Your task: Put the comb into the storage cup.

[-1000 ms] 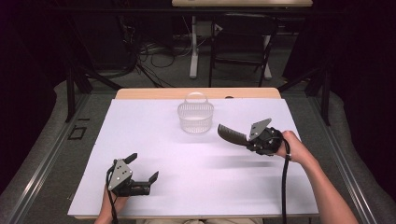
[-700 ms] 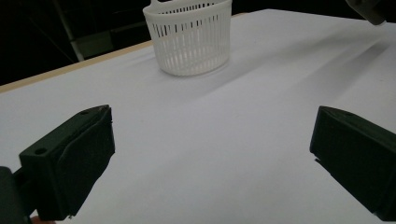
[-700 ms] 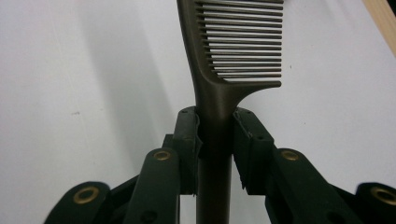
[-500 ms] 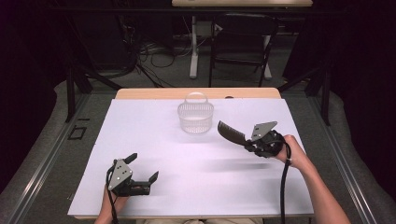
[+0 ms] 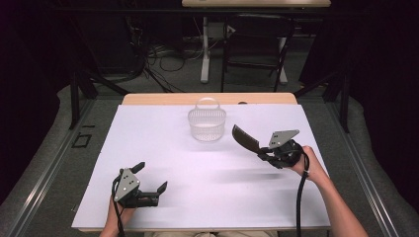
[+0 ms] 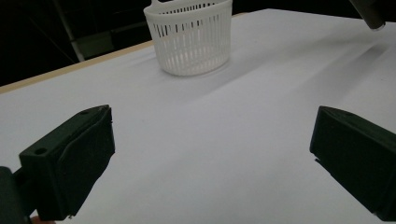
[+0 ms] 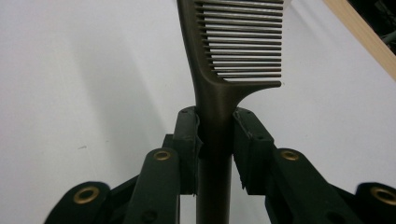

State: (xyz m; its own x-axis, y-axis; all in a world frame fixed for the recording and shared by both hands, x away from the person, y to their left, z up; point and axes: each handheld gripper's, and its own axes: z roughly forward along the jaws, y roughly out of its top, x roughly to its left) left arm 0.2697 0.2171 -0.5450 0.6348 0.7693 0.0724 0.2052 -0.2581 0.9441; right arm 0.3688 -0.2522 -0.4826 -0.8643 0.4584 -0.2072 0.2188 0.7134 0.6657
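A dark brown comb (image 5: 245, 138) hangs above the white table (image 5: 148, 143), just right of a white slatted basket (image 5: 207, 123). My right gripper (image 5: 264, 152) is shut on the comb's handle, with the teeth end pointing up and left toward the basket. In the right gripper view the pads (image 7: 189, 135) press on the handle of the comb (image 7: 238, 46) from both sides. My left gripper (image 5: 150, 177) rests on the table at the near left, open and with nothing between its jaws. In the left gripper view the basket (image 6: 189, 37) stands far ahead and the comb's tip (image 6: 371, 14) shows at the top right.
The table's wooden far edge (image 5: 207, 98) runs just behind the basket. Beyond it are a dark floor with cables, desk legs and a chair. Metal rails border the table on both sides.
My right gripper has shifted slightly to the right with the comb in it, a little away from the basket. The left gripper has stayed put.
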